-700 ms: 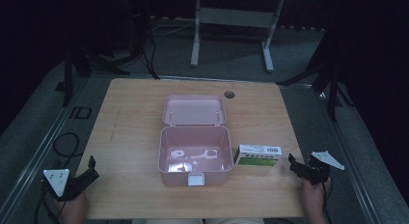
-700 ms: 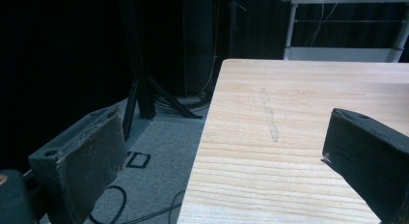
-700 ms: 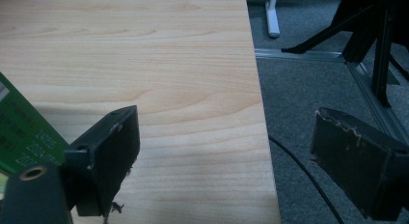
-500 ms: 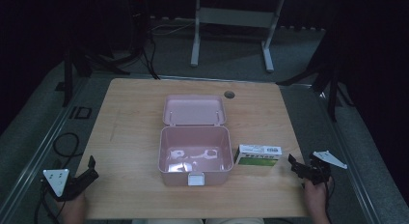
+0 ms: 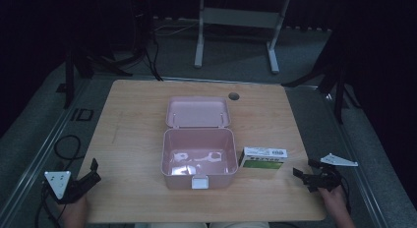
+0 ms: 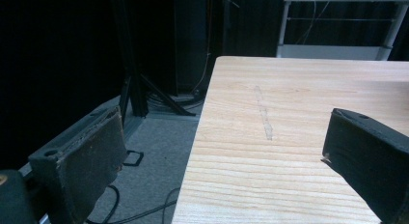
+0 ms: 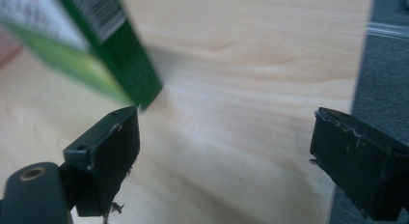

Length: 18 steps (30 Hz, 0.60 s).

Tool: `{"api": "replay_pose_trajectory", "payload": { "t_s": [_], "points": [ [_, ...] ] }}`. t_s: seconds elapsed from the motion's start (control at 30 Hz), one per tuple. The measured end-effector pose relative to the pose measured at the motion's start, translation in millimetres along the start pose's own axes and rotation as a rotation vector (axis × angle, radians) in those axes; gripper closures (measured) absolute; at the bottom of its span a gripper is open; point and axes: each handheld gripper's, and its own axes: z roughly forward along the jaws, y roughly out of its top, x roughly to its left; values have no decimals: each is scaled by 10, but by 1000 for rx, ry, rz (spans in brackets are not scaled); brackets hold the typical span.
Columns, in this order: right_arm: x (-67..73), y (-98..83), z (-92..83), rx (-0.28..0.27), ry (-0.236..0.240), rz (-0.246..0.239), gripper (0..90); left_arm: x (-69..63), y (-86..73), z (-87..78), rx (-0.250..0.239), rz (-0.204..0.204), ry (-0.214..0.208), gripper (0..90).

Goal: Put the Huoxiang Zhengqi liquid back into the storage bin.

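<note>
Dim room, far end in near darkness. A light wooden table (image 5: 147,115) with rounded corners takes up the middle of the high view; a round cable hole (image 5: 233,96) sits near its far edge. Grey carpeted floor (image 5: 236,46) surrounds it. Top centre, the pale legs and crossbar of a second desk frame (image 5: 236,16). Black stand legs (image 5: 78,66) at upper left, more at the right edge (image 5: 334,80). Black cables (image 5: 152,51) trail over the floor at upper left. A metal rail (image 5: 39,154) runs along the floor at lower left.
</note>
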Motion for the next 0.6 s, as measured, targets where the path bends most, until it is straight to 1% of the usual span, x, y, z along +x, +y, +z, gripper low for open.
{"api": "replay_pose_trajectory", "payload": {
  "t_s": [0.03,0.07,0.1,0.2,0.23,0.27,0.3,0.33,0.4,0.43,0.5,0.53,0.57,0.6],
  "points": [
    [1,-2,-1,23,36,-15,102,1,0,0,0,-1,0,16],
    [2,-5,-4,32,46,-26,102,4,0,-1,0,-1,0,17],
    [2,-7,-10,52,86,-38,102,6,1,-1,1,-2,-1,16],
    [51,1,-35,102,114,-107,101,3,1,3,2,-1,-4,17],
    [68,7,-46,120,152,-126,101,2,1,3,3,0,-4,17],
    [76,12,-50,132,172,-130,101,1,1,5,3,2,-6,17],
    [101,25,-53,167,191,-153,101,2,2,6,4,2,-7,17],
    [127,37,-57,194,192,-180,101,2,2,7,5,2,-8,16],
    [167,63,-61,244,220,-211,101,3,2,7,5,2,-9,16],
    [207,83,-62,281,216,-250,101,2,2,9,5,1,-10,16],
    [252,108,-65,332,230,-291,101,1,3,11,8,4,-12,16],
    [282,127,-66,364,223,-324,101,0,2,12,9,7,-13,16],
    [304,144,-67,387,233,-337,101,0,3,12,11,10,-13,16],
    [320,158,-69,403,231,-348,101,-2,3,14,11,10,-14,16]
  ]
}}
